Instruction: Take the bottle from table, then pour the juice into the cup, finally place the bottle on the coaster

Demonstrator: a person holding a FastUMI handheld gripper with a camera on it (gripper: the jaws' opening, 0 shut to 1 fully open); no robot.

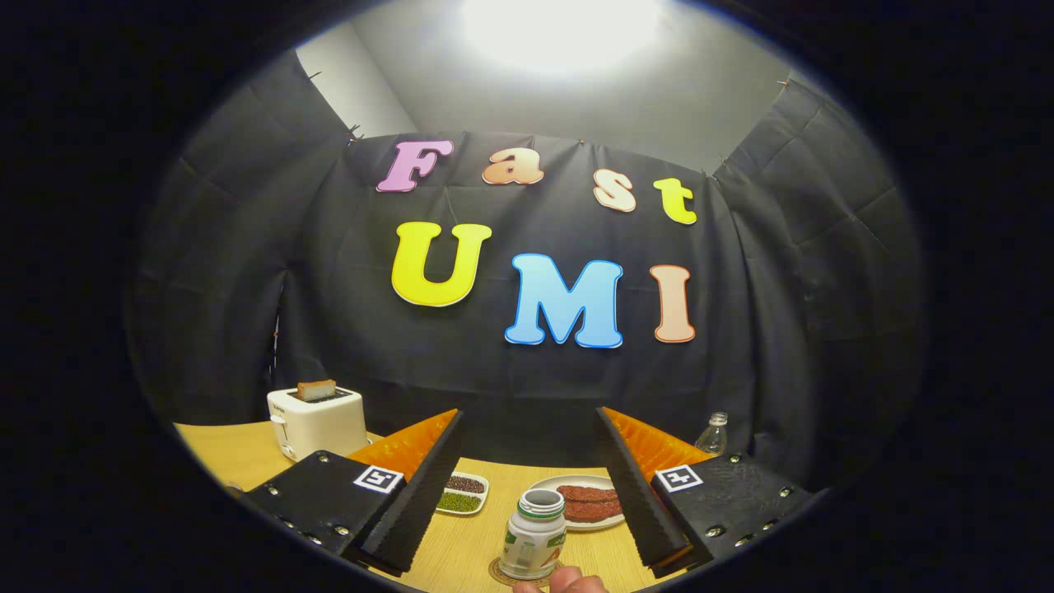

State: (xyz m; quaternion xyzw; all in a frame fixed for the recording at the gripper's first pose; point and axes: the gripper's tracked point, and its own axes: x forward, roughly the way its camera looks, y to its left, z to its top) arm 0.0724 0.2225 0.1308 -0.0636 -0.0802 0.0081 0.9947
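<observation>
While the small white uncapped plastic bottle (533, 535) stands on the round brown coaster (504, 574) near the bench's (461, 543) front edge, between the released tongs (527, 482), it could be toppled if clipped.

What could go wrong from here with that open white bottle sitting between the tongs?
1. The white plastic bottle has no cap, so a clumsy squeeze could tip it and spill juice on the wooden table.
2. The open tongs are not yet on the bottle, and a hand is at its base, so closing now could pinch fingers.
3. The plate of browned meat stands just behind, easily knocked.
</observation>
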